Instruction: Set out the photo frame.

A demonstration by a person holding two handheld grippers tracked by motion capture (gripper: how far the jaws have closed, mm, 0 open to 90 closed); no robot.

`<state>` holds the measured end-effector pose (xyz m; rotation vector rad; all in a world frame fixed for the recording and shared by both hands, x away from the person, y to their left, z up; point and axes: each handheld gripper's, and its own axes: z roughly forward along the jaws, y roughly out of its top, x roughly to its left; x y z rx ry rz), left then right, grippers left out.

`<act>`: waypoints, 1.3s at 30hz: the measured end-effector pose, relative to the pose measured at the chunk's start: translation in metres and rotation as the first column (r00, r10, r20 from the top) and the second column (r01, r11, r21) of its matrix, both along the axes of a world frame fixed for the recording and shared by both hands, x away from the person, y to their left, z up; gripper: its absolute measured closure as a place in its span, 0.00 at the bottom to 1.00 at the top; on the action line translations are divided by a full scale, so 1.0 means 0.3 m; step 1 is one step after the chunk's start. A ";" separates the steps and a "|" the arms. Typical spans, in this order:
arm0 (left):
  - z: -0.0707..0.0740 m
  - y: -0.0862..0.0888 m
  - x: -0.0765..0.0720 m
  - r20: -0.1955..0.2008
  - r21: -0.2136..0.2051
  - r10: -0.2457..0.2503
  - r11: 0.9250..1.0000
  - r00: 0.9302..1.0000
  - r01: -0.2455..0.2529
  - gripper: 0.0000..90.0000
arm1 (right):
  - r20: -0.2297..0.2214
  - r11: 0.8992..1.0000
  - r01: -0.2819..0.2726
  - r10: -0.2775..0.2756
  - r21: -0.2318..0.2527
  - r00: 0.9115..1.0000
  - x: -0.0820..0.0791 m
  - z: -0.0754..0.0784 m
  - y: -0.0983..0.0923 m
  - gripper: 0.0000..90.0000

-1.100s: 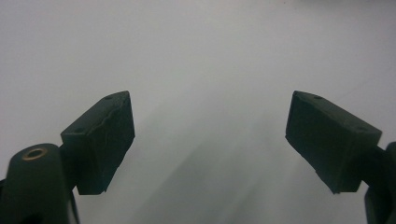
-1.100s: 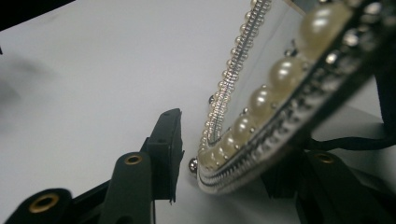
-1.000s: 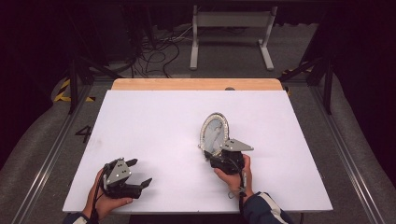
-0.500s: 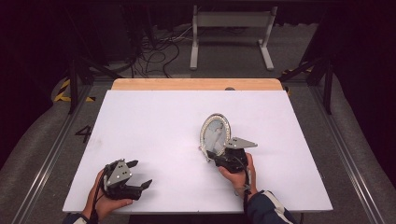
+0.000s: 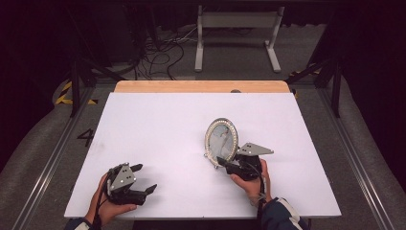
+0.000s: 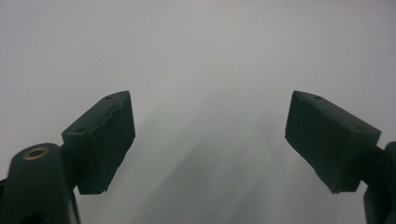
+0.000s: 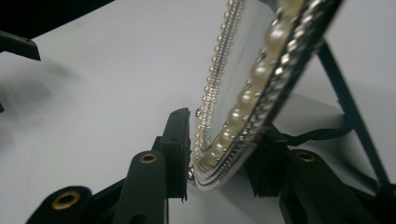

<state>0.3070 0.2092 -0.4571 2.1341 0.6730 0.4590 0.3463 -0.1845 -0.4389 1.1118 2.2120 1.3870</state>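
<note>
An oval picture frame (image 5: 221, 139) with a pearl-beaded rim stands upright on the white table (image 5: 167, 120), right of centre. In the right gripper view the picture frame (image 7: 243, 93) leans on its black easel leg (image 7: 345, 88). My right gripper (image 5: 224, 162) reaches it from the near side. The frame's lower rim sits between the jaws of the right gripper (image 7: 222, 135), which have just been opening; a sliver of space shows beside the left pad. My left gripper (image 5: 146, 177) rests near the table's front left corner. The left gripper (image 6: 210, 130) stands wide open over bare table.
A wooden strip (image 5: 201, 86) runs along the table's far edge. Beyond it on the dark floor lie cables (image 5: 158, 52) and a grey metal stand (image 5: 237, 28). A painted "4" (image 5: 86, 137) marks the floor left of the table.
The frame has gone from tilted in the right gripper to standing upright on the table. The right hand has drawn slightly back toward the near edge. The left hand has kept still.
</note>
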 end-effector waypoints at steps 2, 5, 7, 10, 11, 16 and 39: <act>0.007 -0.011 0.023 0.000 -0.016 -0.003 1.000 1.000 0.003 0.18 | 0.020 1.000 0.011 -0.011 0.002 1.000 -0.011 0.011 -0.009 0.72; 0.024 -0.037 0.086 -0.030 -0.050 -0.034 0.998 0.999 0.033 0.17 | 0.047 0.999 0.032 -0.032 0.005 0.998 -0.029 0.025 -0.020 0.74; 0.035 -0.057 0.125 -0.025 -0.058 -0.049 0.997 0.998 0.048 0.17 | 0.059 0.999 0.043 -0.043 0.003 0.997 -0.041 0.030 -0.024 0.75; 0.052 -0.112 0.206 -0.045 -0.096 -0.084 0.992 0.995 0.079 0.15 | 0.066 0.998 0.070 -0.070 0.010 0.995 -0.059 0.035 -0.033 0.79; 0.053 -0.128 0.224 -0.049 -0.109 -0.095 0.990 0.994 0.089 0.15 | 0.066 0.998 0.070 -0.070 0.010 0.995 -0.059 0.035 -0.033 0.79; 0.055 -0.287 0.331 -0.021 -0.121 -0.161 0.980 0.987 0.157 0.16 | 0.074 0.997 0.079 -0.080 0.026 0.994 -0.065 0.033 -0.038 0.82; 0.028 -0.531 0.496 -0.105 -0.217 -0.329 0.929 0.939 0.301 0.20 | 0.177 0.994 0.104 -0.105 0.018 0.979 -0.097 0.066 -0.055 0.82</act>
